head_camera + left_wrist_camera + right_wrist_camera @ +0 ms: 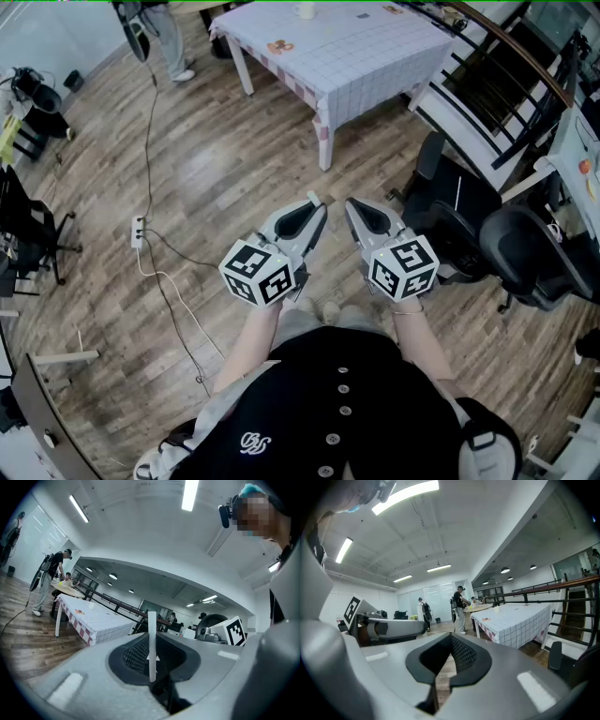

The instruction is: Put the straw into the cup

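White straw [152,641] pinched upright in left gripper [316,202], right gripper [352,203] closed empty; cup [306,10] well apart on table [361,58] at top of frame, so best walk close, lower straw plumb.

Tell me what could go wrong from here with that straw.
1. The left gripper pinches the thin white straw upright between its jaws. It could slip or tilt on the way.
2. The table, with what looks like the cup, stands well off. A corded power strip lies on the floor to the left, a possible trip hazard.
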`<act>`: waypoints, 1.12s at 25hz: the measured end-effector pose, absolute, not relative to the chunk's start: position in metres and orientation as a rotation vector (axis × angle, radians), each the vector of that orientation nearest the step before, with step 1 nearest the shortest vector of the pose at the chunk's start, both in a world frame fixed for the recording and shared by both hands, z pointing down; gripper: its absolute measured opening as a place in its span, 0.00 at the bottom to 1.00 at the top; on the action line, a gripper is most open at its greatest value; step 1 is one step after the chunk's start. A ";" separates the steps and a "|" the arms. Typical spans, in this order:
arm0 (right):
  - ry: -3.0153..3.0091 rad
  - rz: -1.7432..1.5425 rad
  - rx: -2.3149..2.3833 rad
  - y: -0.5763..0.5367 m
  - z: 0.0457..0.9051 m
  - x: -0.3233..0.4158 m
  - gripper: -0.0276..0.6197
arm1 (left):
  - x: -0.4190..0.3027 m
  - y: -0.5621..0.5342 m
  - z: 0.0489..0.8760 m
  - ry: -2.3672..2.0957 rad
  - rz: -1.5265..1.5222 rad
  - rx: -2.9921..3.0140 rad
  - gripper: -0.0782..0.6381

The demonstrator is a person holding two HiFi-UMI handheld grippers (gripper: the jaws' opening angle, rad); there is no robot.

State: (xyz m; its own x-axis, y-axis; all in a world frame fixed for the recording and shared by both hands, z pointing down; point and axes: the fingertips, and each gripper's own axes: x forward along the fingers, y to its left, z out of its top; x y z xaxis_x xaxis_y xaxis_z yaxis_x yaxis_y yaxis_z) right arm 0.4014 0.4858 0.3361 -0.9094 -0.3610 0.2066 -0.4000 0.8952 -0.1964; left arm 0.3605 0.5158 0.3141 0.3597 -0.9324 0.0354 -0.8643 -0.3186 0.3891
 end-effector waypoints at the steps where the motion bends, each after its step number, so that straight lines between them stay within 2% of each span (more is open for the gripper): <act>1: -2.895 0.340 0.576 0.487 0.336 0.399 0.04 | 0.361 0.515 0.314 -1.579 -0.275 2.290 0.17; 19: -2.952 0.231 0.642 0.479 0.313 0.385 0.04 | 0.332 0.514 0.308 -1.608 -0.295 2.300 0.17; 28: -2.940 0.346 0.692 0.478 0.324 0.358 0.04 | 0.311 0.512 0.305 -1.583 -0.308 2.330 0.17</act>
